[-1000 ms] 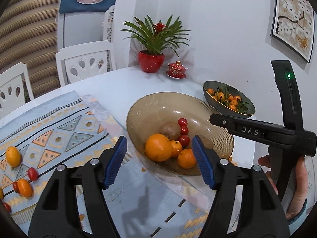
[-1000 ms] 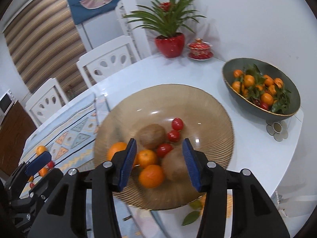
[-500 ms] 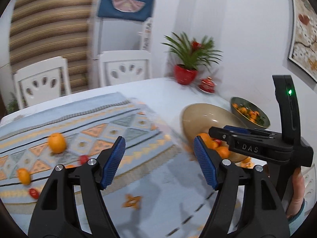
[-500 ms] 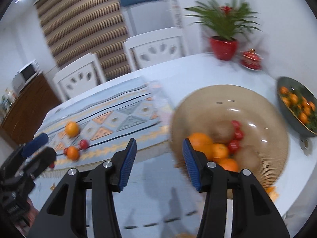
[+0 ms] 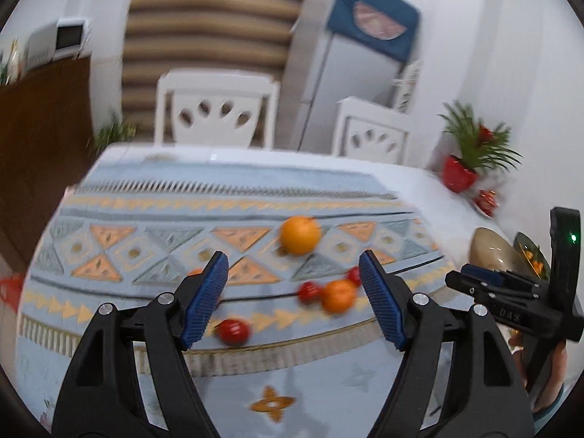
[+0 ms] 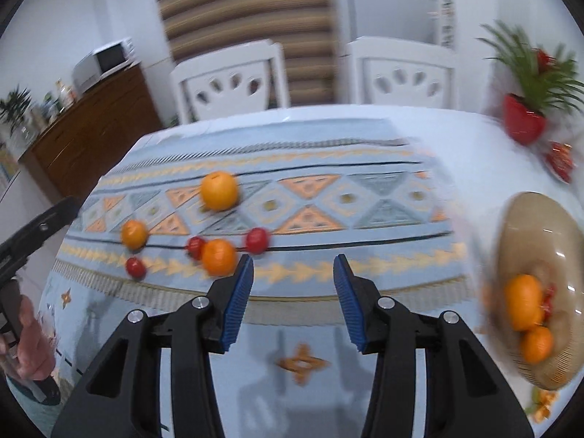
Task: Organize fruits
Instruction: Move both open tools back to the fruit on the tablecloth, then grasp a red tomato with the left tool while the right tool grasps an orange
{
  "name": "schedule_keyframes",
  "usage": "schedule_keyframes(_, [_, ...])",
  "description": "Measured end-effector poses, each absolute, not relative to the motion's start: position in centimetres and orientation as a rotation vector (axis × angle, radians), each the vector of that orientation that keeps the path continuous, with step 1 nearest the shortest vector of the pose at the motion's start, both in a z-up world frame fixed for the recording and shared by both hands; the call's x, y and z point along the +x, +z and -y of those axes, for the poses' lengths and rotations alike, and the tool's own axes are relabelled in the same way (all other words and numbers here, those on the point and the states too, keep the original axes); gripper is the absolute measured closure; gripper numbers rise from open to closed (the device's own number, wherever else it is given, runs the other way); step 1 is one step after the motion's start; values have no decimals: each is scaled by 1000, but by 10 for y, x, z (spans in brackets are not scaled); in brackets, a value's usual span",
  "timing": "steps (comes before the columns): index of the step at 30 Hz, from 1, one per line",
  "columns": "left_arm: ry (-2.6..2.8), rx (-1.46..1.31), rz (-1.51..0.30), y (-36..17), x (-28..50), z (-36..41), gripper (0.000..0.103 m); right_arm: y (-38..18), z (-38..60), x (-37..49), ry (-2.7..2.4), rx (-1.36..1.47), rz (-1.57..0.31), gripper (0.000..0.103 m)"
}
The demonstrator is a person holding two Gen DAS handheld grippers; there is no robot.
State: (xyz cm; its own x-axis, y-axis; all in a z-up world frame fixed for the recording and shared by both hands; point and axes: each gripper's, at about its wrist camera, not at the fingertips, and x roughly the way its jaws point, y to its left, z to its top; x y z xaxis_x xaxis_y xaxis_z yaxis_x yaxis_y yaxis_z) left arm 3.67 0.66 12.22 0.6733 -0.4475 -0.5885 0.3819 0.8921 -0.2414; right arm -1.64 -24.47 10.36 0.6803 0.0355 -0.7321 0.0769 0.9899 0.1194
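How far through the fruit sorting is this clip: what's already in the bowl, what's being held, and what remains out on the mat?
Partly done: the amber glass bowl already holds oranges and small red fruits. Nothing is in hand; the left gripper and right gripper are both open and empty. Left on the patterned mat: a large orange, two smaller oranges and three small red fruits.

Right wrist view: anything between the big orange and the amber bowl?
No fruit: only bare patterned cloth between the big orange and the amber bowl.
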Motion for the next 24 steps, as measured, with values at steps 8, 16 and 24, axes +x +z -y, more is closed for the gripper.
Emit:
schedule_keyframes(8, [-442,-81,-851,49,66,-12,30,56,195,30,80,143,-889,58])
schedule_keyframes(16, [-430,-71,-904,18,73,-6,30,29,183,44,107,145,-872,58])
schedule_keyframes(24, [-400,-54,-915,15,75,-4,32,22,180,48,119,138,-858,57])
